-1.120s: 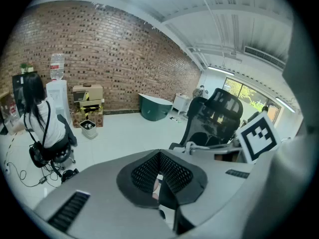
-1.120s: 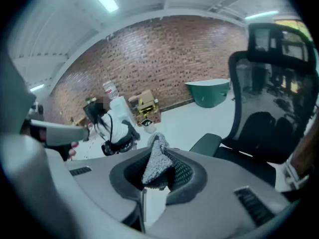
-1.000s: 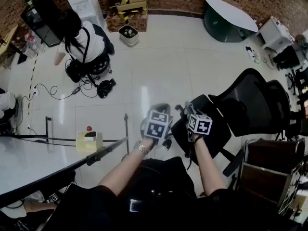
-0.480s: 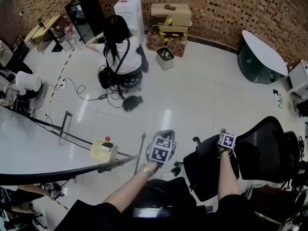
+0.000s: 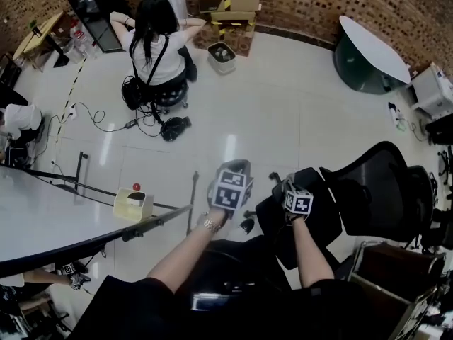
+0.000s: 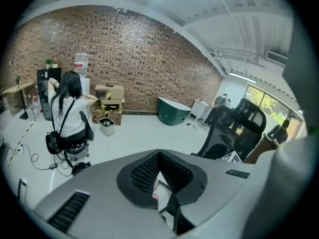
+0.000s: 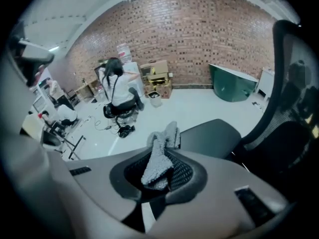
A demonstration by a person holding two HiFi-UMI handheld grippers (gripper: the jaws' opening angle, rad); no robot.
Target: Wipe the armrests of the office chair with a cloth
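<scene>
Pinching a grey, nubbly cloth [image 7: 158, 166] between its closed jaws, the right gripper [image 7: 163, 156] hangs over the seat of the black office chair [image 5: 368, 186], while the left gripper [image 6: 159, 157] just beside it has its jaws drawn together on nothing. The cloth looks light, soft and floppy, spilling out past the jaw tips, so it should mould onto an armrest under gentle pressure. A hold on its bunched middle, as here, probably leaves enough loose fabric for wiping.

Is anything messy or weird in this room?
Only a little: a loose cable snakes across the white floor beside the seated person, and a black bundle lies by it. The office chair looks fine.
</scene>
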